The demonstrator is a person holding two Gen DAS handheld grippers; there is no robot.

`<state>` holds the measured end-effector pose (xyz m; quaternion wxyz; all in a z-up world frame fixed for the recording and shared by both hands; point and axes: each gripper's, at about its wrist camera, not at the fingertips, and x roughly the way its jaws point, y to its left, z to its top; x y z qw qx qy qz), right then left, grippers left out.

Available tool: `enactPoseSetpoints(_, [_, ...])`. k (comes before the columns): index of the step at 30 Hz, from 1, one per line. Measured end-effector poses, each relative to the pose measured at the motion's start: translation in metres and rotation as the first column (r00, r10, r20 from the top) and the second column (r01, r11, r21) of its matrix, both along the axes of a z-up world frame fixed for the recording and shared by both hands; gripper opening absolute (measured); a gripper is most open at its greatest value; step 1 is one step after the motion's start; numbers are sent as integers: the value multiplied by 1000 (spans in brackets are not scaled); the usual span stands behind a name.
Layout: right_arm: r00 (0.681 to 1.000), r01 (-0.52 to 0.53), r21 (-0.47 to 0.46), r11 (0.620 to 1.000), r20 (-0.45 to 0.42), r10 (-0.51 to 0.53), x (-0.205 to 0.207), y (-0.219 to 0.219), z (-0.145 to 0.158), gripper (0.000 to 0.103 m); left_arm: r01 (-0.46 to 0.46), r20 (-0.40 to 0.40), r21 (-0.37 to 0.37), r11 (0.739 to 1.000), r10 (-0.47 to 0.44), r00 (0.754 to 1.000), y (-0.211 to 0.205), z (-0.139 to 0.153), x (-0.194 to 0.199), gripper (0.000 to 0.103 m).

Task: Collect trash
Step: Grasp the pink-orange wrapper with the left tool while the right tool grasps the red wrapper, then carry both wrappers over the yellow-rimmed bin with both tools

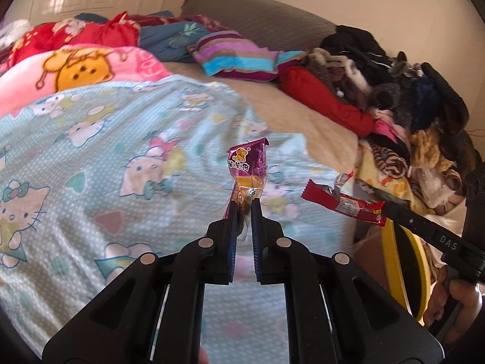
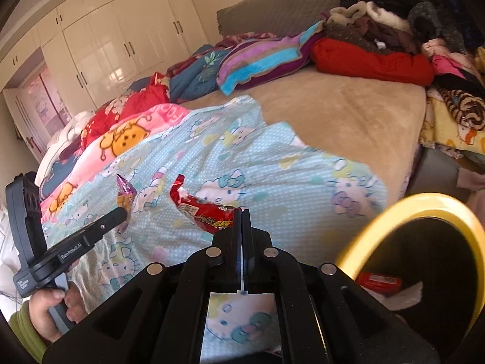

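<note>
We have the left hand-held gripper [image 1: 244, 201] clenched on the lower end of a purple snack wrapper [image 1: 247, 163], which stands upright above its tips, clear of the light-blue cartoon-cat blanket [image 1: 106, 151] spread on the bed [image 2: 348, 115]. Our right hand-held gripper [image 2: 241, 212] is clamped tight on one end of a red snack wrapper [image 2: 200, 209], which sticks out to the left of its tips, also lifted off the blanket. In the left wrist view the two wrappers hang near each other but apart, the red one to the right of the purple one. A yellow-rimmed bin [image 2: 394, 212] sits at the lower right of the right wrist view, beside the bed; inside it we see a red packet [image 2: 379, 282] and some white paper [image 2: 403, 297]. At the head of the bed lie a striped pillow [image 2: 260, 60] and a heap of clothes [image 2: 394, 21]. White wardrobe doors [image 2: 121, 39] line the far wall
</note>
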<state>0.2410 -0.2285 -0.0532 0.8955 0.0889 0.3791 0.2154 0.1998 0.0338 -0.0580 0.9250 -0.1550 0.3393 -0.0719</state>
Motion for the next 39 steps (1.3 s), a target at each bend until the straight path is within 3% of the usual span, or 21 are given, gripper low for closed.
enactPoseSetpoints(7, [998,63,28,998,9,-64,-25,-48,13,1,65,39,-4,998,-65,997,-31,19,-12,5])
enactPoseSetpoints(17, [989,141,0,990,41,-141,-61,-106,26,1,183,97,13,983,-183,978,-84,45,-29,5])
enactPoseSetpoints(39, [954,299,-55,953,49,-297,-100,-191,25,1,370,123,77,926,-377,918,-170,61,-55,5])
